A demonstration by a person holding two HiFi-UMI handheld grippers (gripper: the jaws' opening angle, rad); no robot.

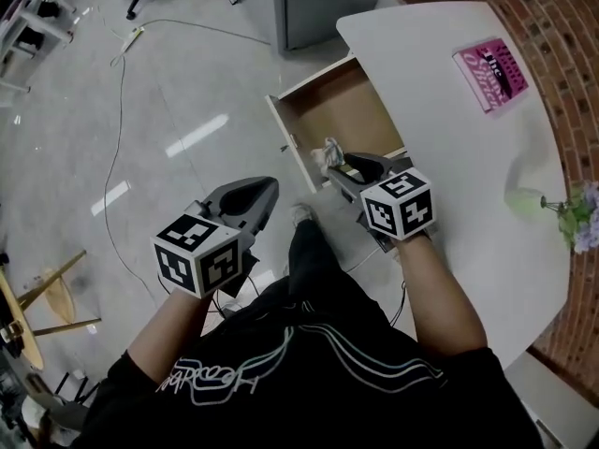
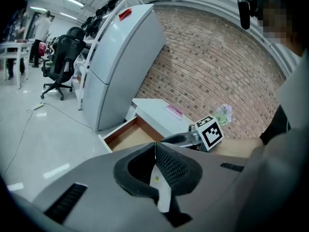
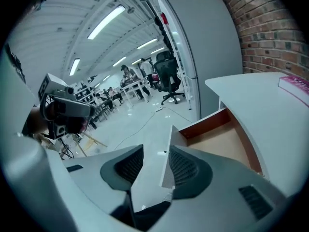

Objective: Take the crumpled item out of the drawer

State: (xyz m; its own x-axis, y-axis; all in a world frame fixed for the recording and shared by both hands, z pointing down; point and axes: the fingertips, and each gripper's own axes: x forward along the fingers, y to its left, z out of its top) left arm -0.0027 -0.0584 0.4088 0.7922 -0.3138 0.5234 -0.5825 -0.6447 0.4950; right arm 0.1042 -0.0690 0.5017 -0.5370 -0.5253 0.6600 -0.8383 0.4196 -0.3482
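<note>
The drawer (image 1: 286, 135) of the white desk stands pulled out, its brown inside bare; it also shows in the left gripper view (image 2: 126, 135) and the right gripper view (image 3: 215, 123). A small crumpled whitish item (image 1: 329, 151) is at the tip of my right gripper (image 1: 340, 168), over the drawer's front corner. The right gripper (image 3: 156, 151) has its jaws apart, with the drawer's white front panel (image 3: 167, 153) seen in the gap. The crumpled item itself does not show in that view. My left gripper (image 1: 270, 187) hovers over the floor left of the drawer, shut (image 2: 155, 144) and empty.
On the white desk (image 1: 468, 157) lie a pink book (image 1: 490, 75) and a vase of flowers (image 1: 569, 215) by the brick wall. A grey cabinet (image 1: 318, 3) stands behind the drawer. A cable (image 1: 117, 138) crosses the floor; a wooden stool (image 1: 47, 297) is at left.
</note>
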